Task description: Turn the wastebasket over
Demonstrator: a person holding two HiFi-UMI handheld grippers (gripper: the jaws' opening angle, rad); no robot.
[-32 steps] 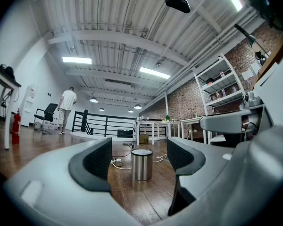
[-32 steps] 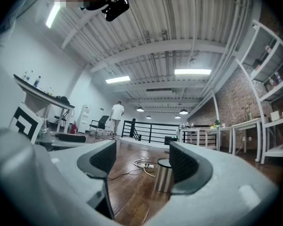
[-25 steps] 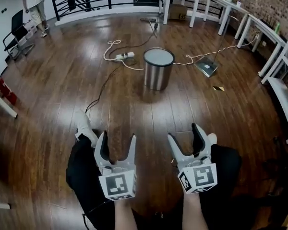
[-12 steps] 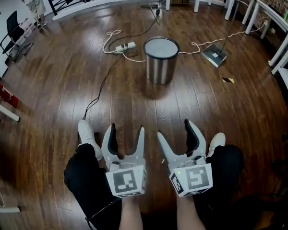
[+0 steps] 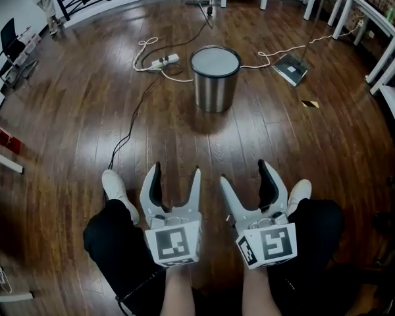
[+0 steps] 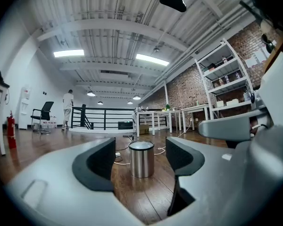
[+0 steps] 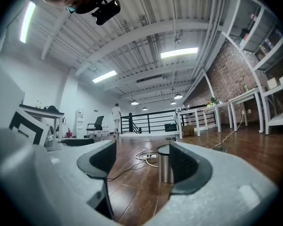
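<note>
Crossing the dark wooden plank floor (image 5: 72,104) toward the cylindrical brushed-steel wastebasket (image 5: 214,84), standing on end and looming larger than a second ago. Holding the left gripper (image 5: 176,170) and right gripper (image 5: 243,171) side by side, well short of the wastebasket, both jaws spread wide and gripping nothing. Still closing the gap; no turning over begun yet.

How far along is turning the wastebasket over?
Nothing looks done: the wastebasket stands untouched, well apart from both grippers. In hand: the left gripper and right gripper, both open and empty, point toward it. Left to do: reach it, grip it, turn it over.
</note>
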